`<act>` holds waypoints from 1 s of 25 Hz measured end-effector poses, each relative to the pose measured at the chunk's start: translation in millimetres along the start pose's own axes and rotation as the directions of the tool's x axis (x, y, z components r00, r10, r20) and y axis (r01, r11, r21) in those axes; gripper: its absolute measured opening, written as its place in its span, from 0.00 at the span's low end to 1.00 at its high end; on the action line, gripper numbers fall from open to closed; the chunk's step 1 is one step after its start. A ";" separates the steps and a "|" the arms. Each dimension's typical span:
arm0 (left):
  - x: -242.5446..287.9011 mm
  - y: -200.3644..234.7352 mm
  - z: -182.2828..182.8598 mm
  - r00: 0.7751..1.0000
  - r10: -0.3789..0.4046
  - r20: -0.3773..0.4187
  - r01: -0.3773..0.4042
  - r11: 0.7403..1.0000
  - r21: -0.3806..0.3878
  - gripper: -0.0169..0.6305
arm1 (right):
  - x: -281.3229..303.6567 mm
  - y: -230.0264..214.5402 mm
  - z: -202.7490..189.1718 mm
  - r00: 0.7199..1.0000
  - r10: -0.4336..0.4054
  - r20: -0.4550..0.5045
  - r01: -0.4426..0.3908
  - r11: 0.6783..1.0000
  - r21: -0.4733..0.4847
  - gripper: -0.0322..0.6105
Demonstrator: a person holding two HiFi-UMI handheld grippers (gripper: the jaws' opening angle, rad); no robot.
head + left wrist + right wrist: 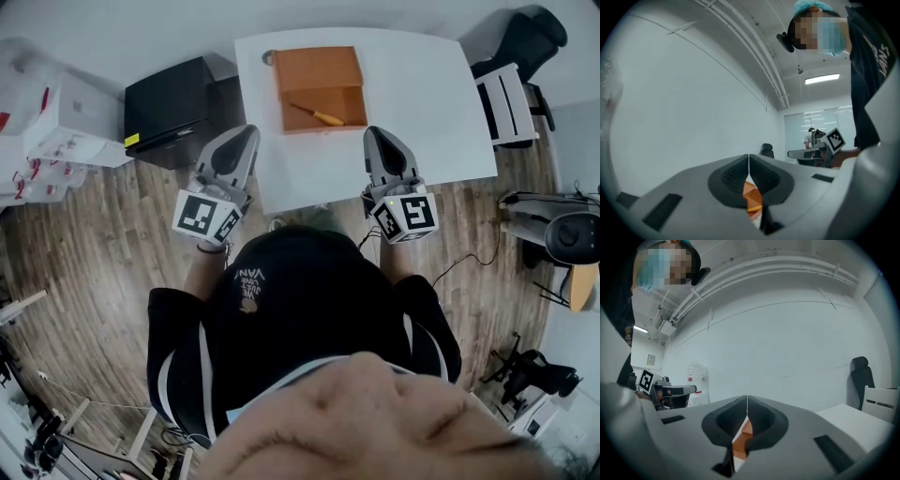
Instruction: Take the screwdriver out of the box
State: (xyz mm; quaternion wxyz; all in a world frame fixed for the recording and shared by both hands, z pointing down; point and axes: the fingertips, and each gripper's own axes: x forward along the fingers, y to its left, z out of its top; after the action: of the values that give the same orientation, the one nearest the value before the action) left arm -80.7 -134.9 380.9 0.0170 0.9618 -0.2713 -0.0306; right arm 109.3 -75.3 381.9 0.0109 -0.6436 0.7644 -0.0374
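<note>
Left gripper [246, 133], right gripper [376, 134]: jaws together, empty, near white table [417, 89]; screwdriver [319, 115] in box [319, 70]; wood floor [94, 248].

white table [422, 112] on wood floor [84, 272]; black cabinet [173, 108] left, black chair [527, 37] right; white wall [684, 93].

Bare worktop [422, 112] is left between the box [323, 125] and the near edge, and wider room is seen at the box's right. The box is open from above, its lid [319, 67] laid back toward the far edge. The worktop is flanked closely at the left by a black cabinet [169, 108] and at the right by a white chair [506, 98].
</note>
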 end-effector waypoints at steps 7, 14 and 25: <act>26.0 5.1 2.3 0.998 0.056 0.008 -0.056 0.998 0.000 0.05 | 27.8 -24.1 8.7 0.998 0.064 0.004 -0.064 0.998 -0.016 0.07; 39.9 3.7 1.5 0.993 0.119 0.007 -0.119 0.993 0.004 0.05 | 47.9 -40.2 12.6 0.991 0.137 0.005 -0.137 0.990 -0.026 0.07; 42.4 6.9 1.4 0.975 0.224 0.000 -0.224 0.975 0.012 0.05 | 85.5 -43.1 12.8 0.964 0.266 -0.004 -0.266 0.963 -0.048 0.07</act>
State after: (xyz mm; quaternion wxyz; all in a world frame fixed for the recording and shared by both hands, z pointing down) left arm -48.4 -163.0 377.7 0.0147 0.9253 -0.3781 -0.0264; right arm 137.9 -167.4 374.9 0.0011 -0.5352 0.8445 -0.0163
